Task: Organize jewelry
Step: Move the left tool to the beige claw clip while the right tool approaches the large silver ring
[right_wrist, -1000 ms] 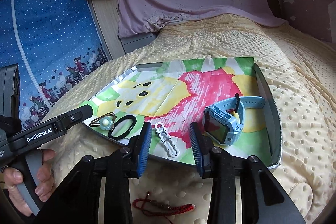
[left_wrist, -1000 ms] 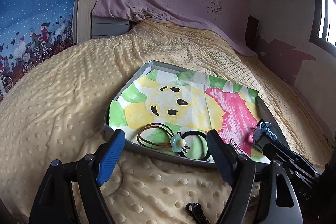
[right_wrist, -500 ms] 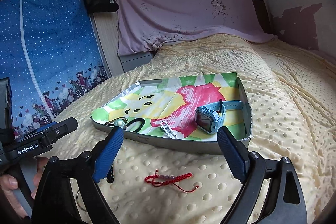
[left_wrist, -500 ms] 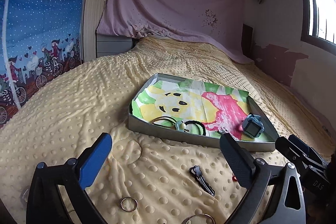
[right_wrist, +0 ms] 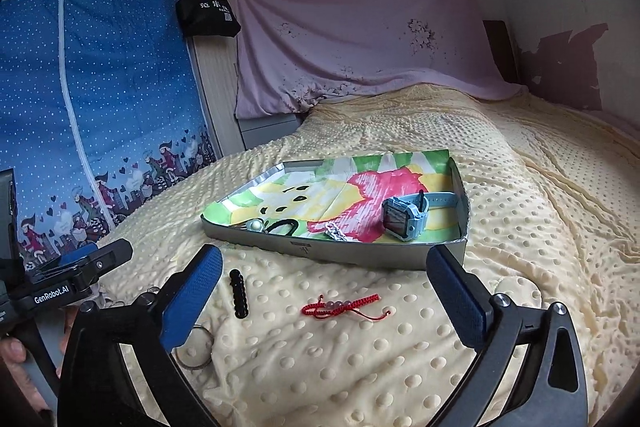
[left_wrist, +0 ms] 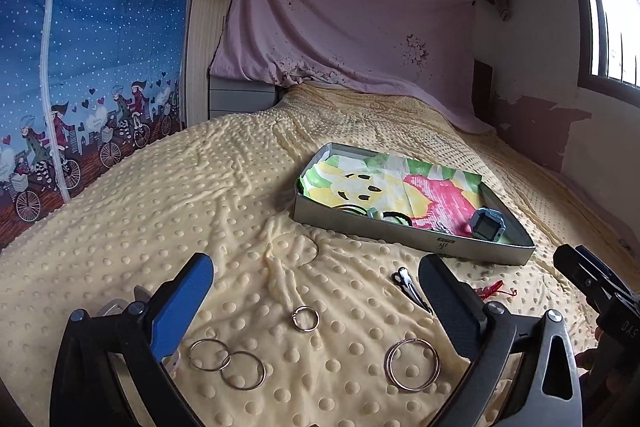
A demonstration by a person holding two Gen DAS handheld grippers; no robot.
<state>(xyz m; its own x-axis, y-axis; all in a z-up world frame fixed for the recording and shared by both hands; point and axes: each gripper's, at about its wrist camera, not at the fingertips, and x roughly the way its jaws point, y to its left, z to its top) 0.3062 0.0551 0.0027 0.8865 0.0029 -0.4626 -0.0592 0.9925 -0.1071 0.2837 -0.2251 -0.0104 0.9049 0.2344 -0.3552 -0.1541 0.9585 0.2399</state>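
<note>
Roughly midway, judging by what lies where. Already in the tray (right_wrist: 352,254): a blue smartwatch (right_wrist: 404,217), a white chain link piece (right_wrist: 335,230), a black hair tie (right_wrist: 283,226) and a hair tie with a pale bead (right_wrist: 254,225), all along the near wall. Not yet gathered, out on the yellow dotted bedspread (left_wrist: 160,227) just near of the tray: a red cord bracelet (right_wrist: 340,307), a black beaded piece (right_wrist: 239,293), a dark hair clip (left_wrist: 410,287), a small metal ring (left_wrist: 306,318), two linked rings (left_wrist: 226,363) and a doubled ring (left_wrist: 412,365).

Red cord bracelet stretched flat, long axis running left to right, loose tail ends trailing right. Black beaded piece lying near to far, roughly square to it. Hair clip slanting from far left to near right.

Left gripper (left_wrist: 316,299) with jaws spread wide, holding nothing, above the rings. Right gripper (right_wrist: 328,291) likewise wide apart and empty, framing the red bracelet.
</note>
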